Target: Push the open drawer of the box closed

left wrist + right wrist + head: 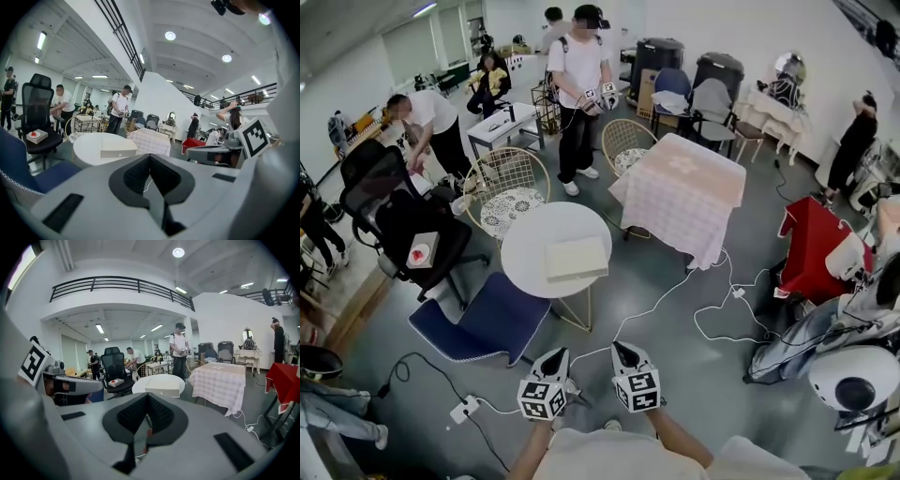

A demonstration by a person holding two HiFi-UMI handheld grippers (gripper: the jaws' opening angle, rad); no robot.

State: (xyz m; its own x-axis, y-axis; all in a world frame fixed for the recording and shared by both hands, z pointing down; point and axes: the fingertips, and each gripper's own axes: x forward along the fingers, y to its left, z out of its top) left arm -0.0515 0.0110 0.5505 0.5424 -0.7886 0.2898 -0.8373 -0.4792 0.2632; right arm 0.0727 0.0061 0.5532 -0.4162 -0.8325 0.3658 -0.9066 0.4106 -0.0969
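Your fingers are pinched together and empty on both the left gripper (151,161) and the right gripper (146,401), low by your body. The box (577,258) sits well ahead on the round white table (523,246). It's cream, flat and rectangular; the drawer is too small to read. It's likely light, stiff and slides easily, so brace the back and push the drawer front flat.

Colours only. The box (577,257) is plain cream. The round table (525,246) has a white top and gold legs. The low seat (487,321) is navy blue. The office chair (380,202) is black, and the small box (422,251) on it is white with a red spot. The wire chairs (508,178) are gold with white lace-pattern cushions. The tablecloth (684,192) is a pale pink-and-white check. The cloth (814,246) on the right is bright red. The floor (703,375) is grey. Both the left gripper (557,356) and right gripper (622,351) have light grey shells, black pads, and cubes with black-and-white square markers.
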